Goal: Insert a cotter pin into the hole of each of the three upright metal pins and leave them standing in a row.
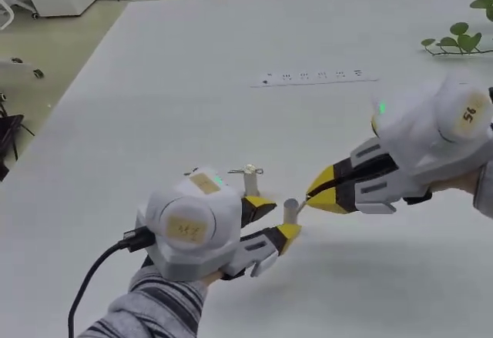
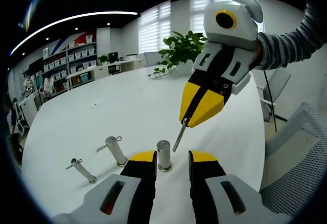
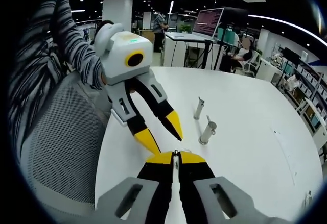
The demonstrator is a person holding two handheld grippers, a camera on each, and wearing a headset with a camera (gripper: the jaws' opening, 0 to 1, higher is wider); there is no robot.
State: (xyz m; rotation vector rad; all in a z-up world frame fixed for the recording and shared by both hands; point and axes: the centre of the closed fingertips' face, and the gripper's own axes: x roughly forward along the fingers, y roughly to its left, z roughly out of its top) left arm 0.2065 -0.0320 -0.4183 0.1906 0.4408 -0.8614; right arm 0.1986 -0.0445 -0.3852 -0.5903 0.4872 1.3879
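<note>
The right claw (image 2: 187, 123) is closed, its yellow tips pinching a thin cotter pin (image 2: 179, 136). The pin's free end slants down towards the top of a bare metal pin (image 2: 163, 155) and stops just beside it, not yet in. The left claw (image 2: 173, 160) is open. One jaw stands on each side of that bare metal pin, low by its base, with a gap showing on at least one side, so it brackets the pin rather than clamps it.

Near the bare pin, in a loose row on the white table (image 1: 154, 107), stand a second metal pin (image 2: 115, 150) and a third metal pin (image 2: 82, 169). Each has a cotter pin through its top.

The cotter pin looks like light, springy wire that is smooth and easy to twist out of line. It is probably best held near its looped head, leaving the straight legs free to enter. The bare metal pin looks solid and stiff, but it is narrow on a small flared foot, so a sideways push could tip it. Holding it low on the shaft should steady it and keep the top clear. Its hole cannot be made out in these views.
</note>
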